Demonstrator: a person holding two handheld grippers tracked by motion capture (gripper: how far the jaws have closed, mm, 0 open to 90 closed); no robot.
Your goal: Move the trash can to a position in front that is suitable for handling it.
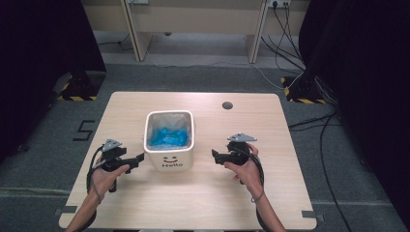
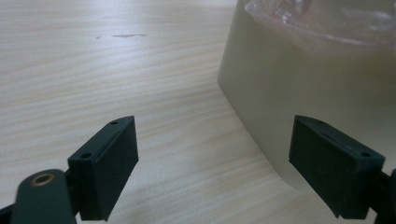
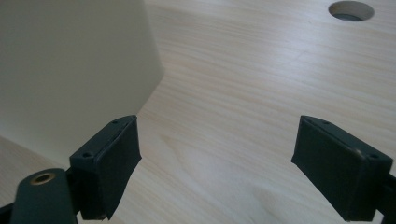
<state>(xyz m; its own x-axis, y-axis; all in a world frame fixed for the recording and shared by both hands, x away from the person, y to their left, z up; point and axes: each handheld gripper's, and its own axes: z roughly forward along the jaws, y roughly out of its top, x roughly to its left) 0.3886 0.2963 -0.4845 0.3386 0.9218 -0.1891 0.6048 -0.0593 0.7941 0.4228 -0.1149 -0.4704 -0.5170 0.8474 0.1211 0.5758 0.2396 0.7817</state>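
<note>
**Both tools wide open, flanking the white bin**

Your left tool [image 1: 138,158] sits low over the counter [image 1: 203,203] with its jaws spread wide and nothing between them; in the left gripper view the tool [image 2: 215,163] looks past the bin's near corner, with the pale wall just beyond the right-hand jaw. Your right tool [image 1: 215,154] is likewise wide open and empty; in the right gripper view it [image 3: 217,163] faces bare wood, with the bin's wall [image 3: 70,70] off to the left jaw's side. The two tools point inward at each other across the bin, each just beside it, neither touching it.

The bin [image 1: 169,159] stands upright between them, near the middle of the counter, mouth up. Its face with the smile and the word "Hello" turns toward you. It is roughly square in plan, so it shows no clear long axis. A clear liner [image 2: 317,21] covers its rim, and something blue [image 1: 167,137] lies inside.

Farther out, a round hole [image 1: 227,105] is set in the counter near its far edge.
</note>
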